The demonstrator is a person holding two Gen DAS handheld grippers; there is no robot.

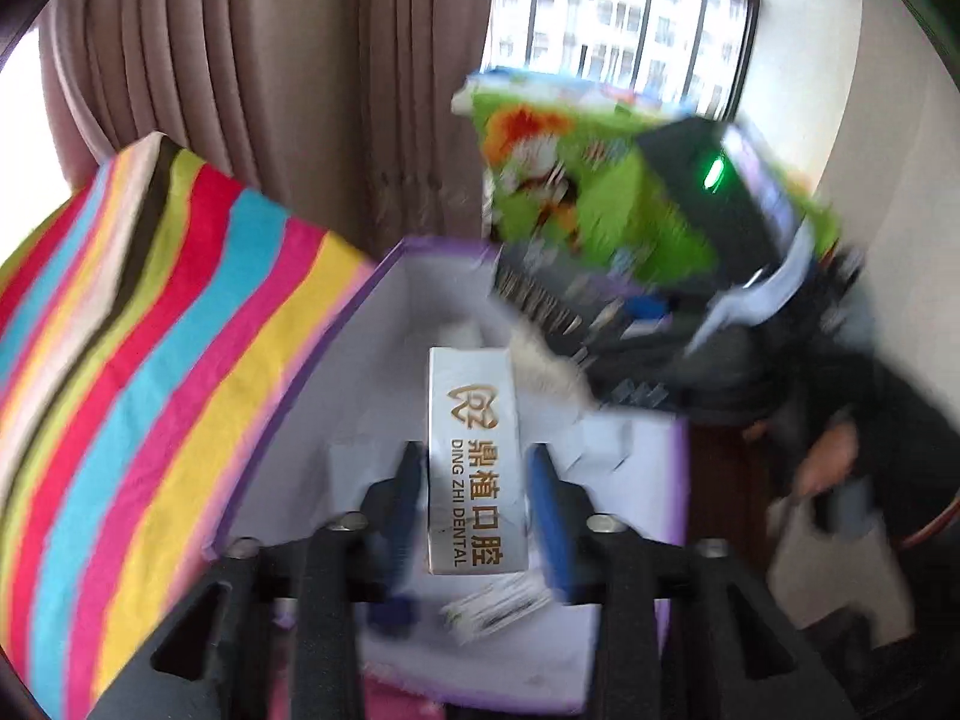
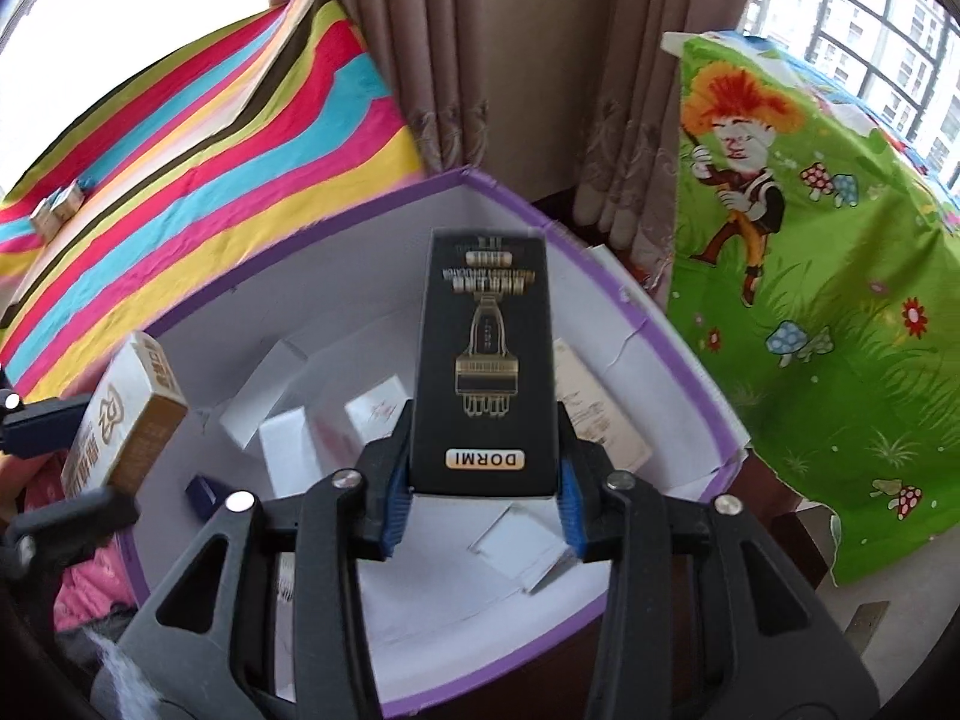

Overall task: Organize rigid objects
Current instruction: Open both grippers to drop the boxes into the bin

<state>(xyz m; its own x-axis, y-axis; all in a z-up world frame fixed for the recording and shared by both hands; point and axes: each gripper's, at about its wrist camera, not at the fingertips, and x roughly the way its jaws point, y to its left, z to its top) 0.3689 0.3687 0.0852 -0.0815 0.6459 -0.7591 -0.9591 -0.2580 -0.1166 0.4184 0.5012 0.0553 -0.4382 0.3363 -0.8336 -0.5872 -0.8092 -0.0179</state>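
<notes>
While both grippers hang over the purple-rimmed bin, right gripper has the black DORMI box between its pads, gaps showing, jaws parted; left gripper likewise straddles the white dental box, not pressing. Small white boxes lie inside; striped bed & green bedsheet beyond

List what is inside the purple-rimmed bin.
Inside the purple-rimmed bin: several small white boxes, a cream box, a small dark blue item. The black DORMI box hides part of the floor.
</notes>
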